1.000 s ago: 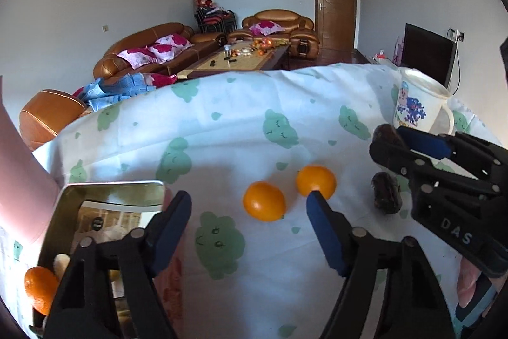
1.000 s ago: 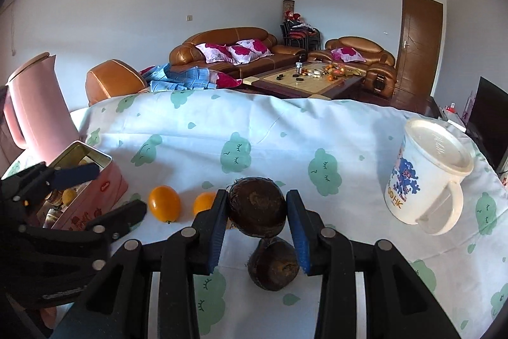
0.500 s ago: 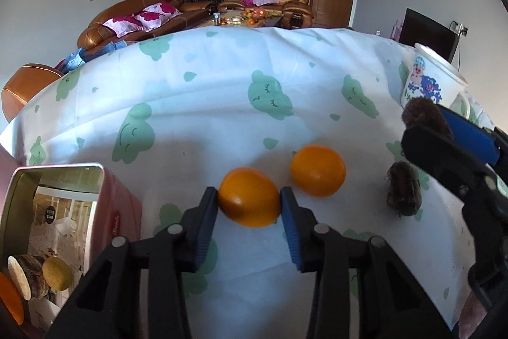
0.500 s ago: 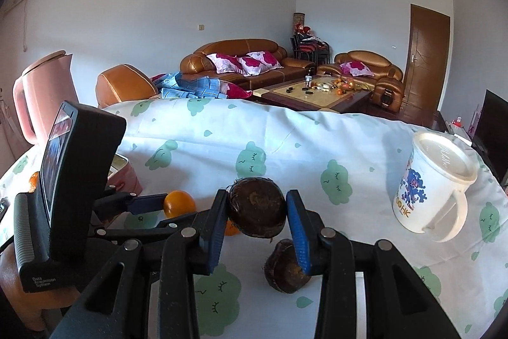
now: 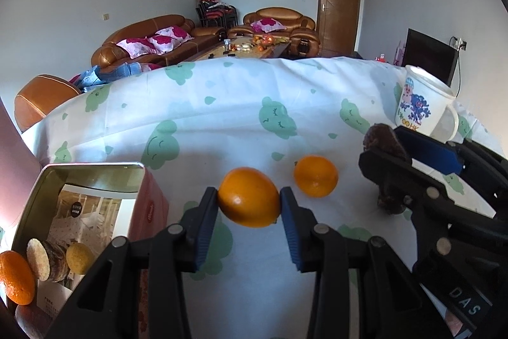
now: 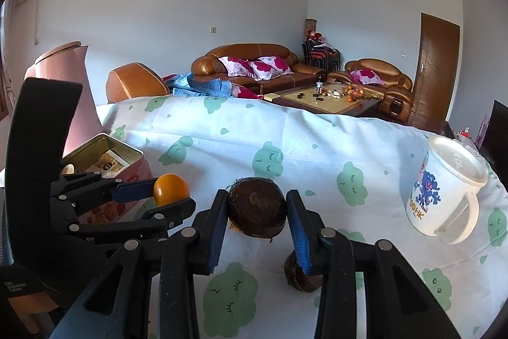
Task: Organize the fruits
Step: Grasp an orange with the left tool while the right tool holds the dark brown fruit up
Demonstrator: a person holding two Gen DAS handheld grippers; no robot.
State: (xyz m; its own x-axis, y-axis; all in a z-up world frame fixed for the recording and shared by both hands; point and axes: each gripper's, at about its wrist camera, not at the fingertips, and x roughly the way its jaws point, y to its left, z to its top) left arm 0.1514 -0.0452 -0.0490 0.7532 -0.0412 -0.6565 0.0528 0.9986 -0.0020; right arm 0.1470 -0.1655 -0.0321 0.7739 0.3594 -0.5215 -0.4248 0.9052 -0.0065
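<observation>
Closed since a second ago: left gripper (image 5: 248, 205), fingers (image 5: 206, 221) then spread wide with an orange well ahead, now clenched on that orange (image 5: 249, 196), lifted just off the surface (image 5: 222, 104).

Left wrist view: three oranges counted, one grasped, one (image 5: 315, 175) lying just right of it on the cloth, one (image 5: 16, 277) in the open tin (image 5: 95, 167) at lower left beside a cut brown root (image 5: 47, 259) and a small yellow fruit (image 5: 79, 258). One mug (image 5: 419, 107) far right.

Right wrist view: unchanged, right gripper (image 6: 257, 212) grasping one brown round fruit (image 6: 257, 207); second brown fruit (image 6: 298, 278) lying on the surface below, partly hidden. One pink jug (image 6: 70, 78) behind the tin.
</observation>
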